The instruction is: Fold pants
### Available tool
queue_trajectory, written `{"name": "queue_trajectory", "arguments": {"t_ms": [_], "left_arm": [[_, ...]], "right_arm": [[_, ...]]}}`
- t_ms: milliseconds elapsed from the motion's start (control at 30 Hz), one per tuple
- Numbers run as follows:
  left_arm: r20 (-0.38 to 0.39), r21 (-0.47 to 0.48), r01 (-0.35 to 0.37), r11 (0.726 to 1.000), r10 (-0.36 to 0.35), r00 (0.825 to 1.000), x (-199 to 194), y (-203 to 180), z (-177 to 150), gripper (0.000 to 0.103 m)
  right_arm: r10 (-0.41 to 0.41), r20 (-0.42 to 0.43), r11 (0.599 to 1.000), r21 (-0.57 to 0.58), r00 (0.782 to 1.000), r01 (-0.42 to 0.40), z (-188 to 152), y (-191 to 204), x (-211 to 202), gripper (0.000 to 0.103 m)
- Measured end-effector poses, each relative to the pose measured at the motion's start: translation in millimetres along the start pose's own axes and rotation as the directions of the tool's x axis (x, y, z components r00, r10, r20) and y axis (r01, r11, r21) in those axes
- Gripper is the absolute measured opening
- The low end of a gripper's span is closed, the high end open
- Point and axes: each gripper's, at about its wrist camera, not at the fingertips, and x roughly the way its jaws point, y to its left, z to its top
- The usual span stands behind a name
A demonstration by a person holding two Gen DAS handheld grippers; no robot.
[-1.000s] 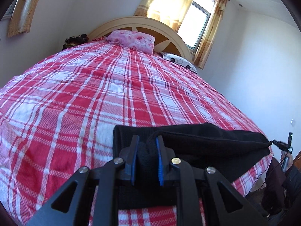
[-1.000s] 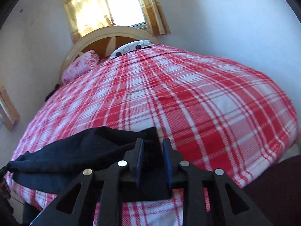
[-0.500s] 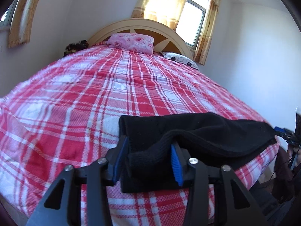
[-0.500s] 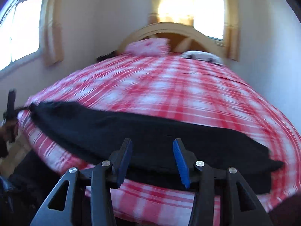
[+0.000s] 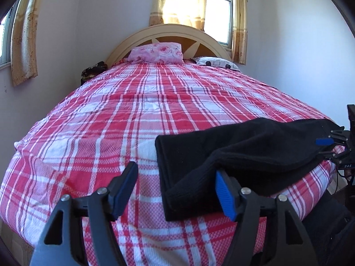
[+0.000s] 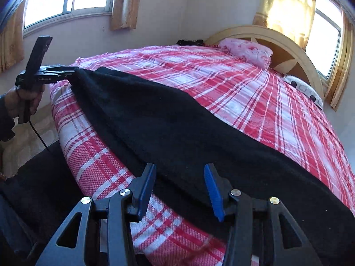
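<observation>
Black pants are lying folded lengthwise along the near edge of the bed, so the long axis runs side to side across the foot, not toward the headboard.

Left gripper: jaws are opening right now. One end of the pants sits in the gap, bunched against the blue pad of the right-hand finger. The other finger is clear of it, over bare plaid, so nothing is pinched.

Right gripper: jaws stand partly apart above the middle of the pants, with cloth seen between them but neither pad pressing on it as far as I can tell.

In the right view the far end of the pants reaches the left gripper, held in a hand. The near right end runs behind the gripper frame and out of shot. Can't make out waistband or cuffs, it's all just black.
</observation>
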Motion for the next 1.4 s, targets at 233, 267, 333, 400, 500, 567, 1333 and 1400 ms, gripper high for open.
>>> {"name": "queue_trajectory", "arguments": {"t_ms": [233,267,333,400,500,567,1333,1400], "left_arm": [[0.009,0.035,-0.007,0.999,0.007,1.000,4.3,-4.6,2.7,0.060],[0.008,0.030,0.007,1.000,-0.007,1.000,4.3,-4.8,2.8,0.055],[0.010,0.028,0.022,0.999,-0.022,1.000,3.2,-6.3,2.0,0.054],[0.014,0.044,0.022,0.999,-0.023,1.000,2.6,-9.5,1.0,0.054],[0.015,0.048,0.033,0.998,-0.034,0.999,2.2,-10.5,0.9,0.040],[0.021,0.060,0.030,0.998,-0.031,0.999,1.7,-12.1,1.3,0.039],[0.029,0.175,-0.017,0.984,0.012,0.999,10.1,-11.2,-8.7,0.035],[0.034,0.200,-0.030,0.979,0.023,0.999,7.6,-14.8,-8.2,0.035]], "right_arm": [[0.109,-0.006,0.986,0.126,0.994,-0.108,23.4,-26.3,-3.9,0.048],[0.086,0.006,0.990,0.111,0.996,-0.086,33.7,-27.3,-5.3,0.048],[0.067,0.011,0.994,0.086,0.998,-0.067,50.9,-27.9,-1.1,0.048],[0.095,0.008,0.989,0.113,0.995,-0.096,71.0,-33.8,14.1,0.048],[0.176,-0.032,0.957,0.239,0.984,-0.164,95.9,-53.4,50.4,0.048],[0.223,-0.054,0.928,0.318,0.973,-0.195,107.8,-66.0,78.0,0.048],[0.229,-0.122,0.862,0.486,0.966,-0.144,110.6,-87.3,156.7,0.032],[0.167,-0.121,0.879,0.469,0.979,-0.092,110.9,-87.2,142.9,0.049]]}}
